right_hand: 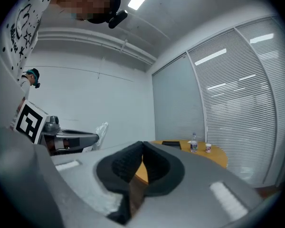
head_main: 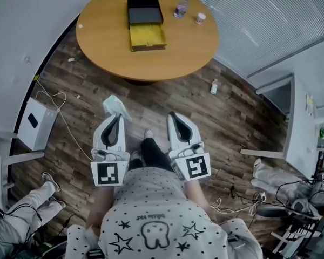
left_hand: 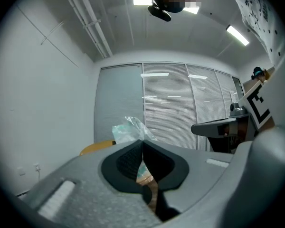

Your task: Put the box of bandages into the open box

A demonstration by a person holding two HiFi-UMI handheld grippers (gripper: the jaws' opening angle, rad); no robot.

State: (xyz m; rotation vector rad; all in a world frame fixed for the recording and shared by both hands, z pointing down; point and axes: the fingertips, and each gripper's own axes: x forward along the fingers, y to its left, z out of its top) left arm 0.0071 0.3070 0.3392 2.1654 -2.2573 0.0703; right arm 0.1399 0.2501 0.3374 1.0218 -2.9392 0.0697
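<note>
Pointing level and side by side ahead of the person's torso, the left tongs [head_main: 117,116] and right tongs [head_main: 173,115] aim toward the table [head_main: 97,42]. Left tongs are clamped on the wrapped bandage box [head_main: 115,106], which juts from their tips. Right tongs are closed on nothing. The open box [head_main: 146,20] sits on the table, well ahead of both tips.
</note>
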